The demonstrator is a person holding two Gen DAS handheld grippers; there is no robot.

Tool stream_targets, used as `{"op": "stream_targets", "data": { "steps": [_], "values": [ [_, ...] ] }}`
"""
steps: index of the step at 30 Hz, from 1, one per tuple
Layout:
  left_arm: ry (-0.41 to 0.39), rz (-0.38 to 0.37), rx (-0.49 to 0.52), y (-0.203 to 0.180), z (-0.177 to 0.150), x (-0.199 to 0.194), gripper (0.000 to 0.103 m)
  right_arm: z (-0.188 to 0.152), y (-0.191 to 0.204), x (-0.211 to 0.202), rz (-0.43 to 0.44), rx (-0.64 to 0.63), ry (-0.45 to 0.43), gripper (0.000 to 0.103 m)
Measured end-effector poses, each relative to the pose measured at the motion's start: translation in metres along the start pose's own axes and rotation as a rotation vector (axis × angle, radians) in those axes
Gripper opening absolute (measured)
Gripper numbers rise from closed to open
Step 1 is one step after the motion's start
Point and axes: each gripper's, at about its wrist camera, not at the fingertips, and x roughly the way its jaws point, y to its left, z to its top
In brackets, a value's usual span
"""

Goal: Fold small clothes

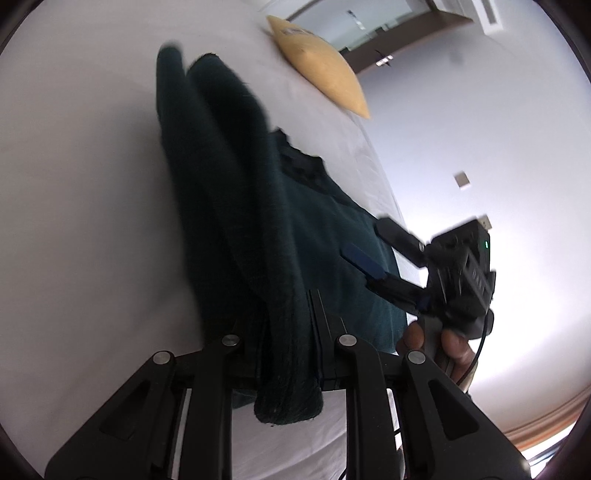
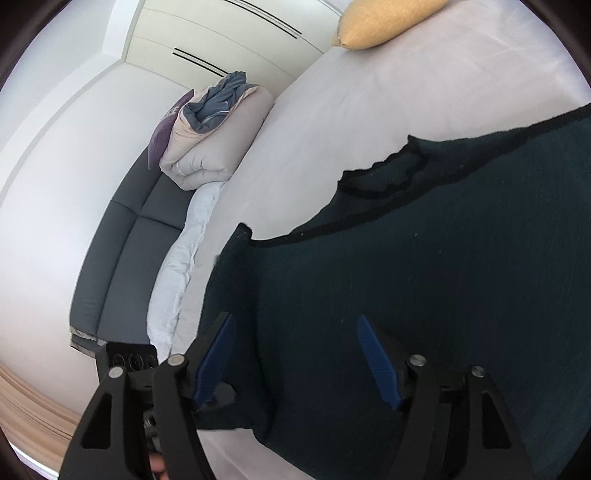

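Note:
A dark green knit garment lies on the white bed sheet, with one side lifted into a long fold. My left gripper is shut on that bunched fold, and the cloth's end hangs out behind the jaws. In the right wrist view the garment spreads flat, its dark-trimmed neckline toward the pillow. My right gripper stands open over its near edge, blue pads wide apart and cloth lying between them. The left wrist view shows the right gripper at the garment's right side, held by a hand.
A yellow pillow lies at the far end of the bed. A rolled duvet and a purple cushion sit on a grey bench beside the bed. White cupboards stand behind.

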Motion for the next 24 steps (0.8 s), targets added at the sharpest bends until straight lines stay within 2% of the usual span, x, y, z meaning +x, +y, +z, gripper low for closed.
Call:
{"op": "stream_targets", "data": {
  "steps": [5,8,12,16,17,19,21,24],
  "values": [
    [0.045,0.006,0.046,-0.025,-0.008,0.041,0.017,0.019,-0.014,-0.001,0.072,0.050,0.014,0.078],
    [0.058,0.031,0.107,-0.042,-0.015,0.059,0.017,0.025,-0.014,0.004,0.081,0.052,0.029,0.080],
    [0.071,0.031,0.148,-0.053,-0.025,0.068,0.017,0.031,-0.001,0.017,0.052,-0.004,0.064,0.080],
    [0.075,0.025,0.153,-0.056,-0.028,0.070,0.017,0.040,0.019,0.032,-0.030,-0.086,0.089,0.078],
    [0.075,0.025,0.157,-0.057,-0.030,0.069,0.017,0.042,0.025,0.036,-0.070,-0.121,0.094,0.074],
    [0.076,0.018,0.160,-0.048,-0.028,0.060,0.017,0.047,0.036,0.047,-0.158,-0.195,0.114,0.044],
    [0.079,0.017,0.167,-0.049,-0.024,0.060,0.017,0.051,0.039,0.056,-0.196,-0.212,0.139,0.027],
    [0.082,0.016,0.183,-0.053,-0.026,0.055,0.017,0.052,0.037,0.054,-0.226,-0.217,0.112,0.017]
  ]
}}
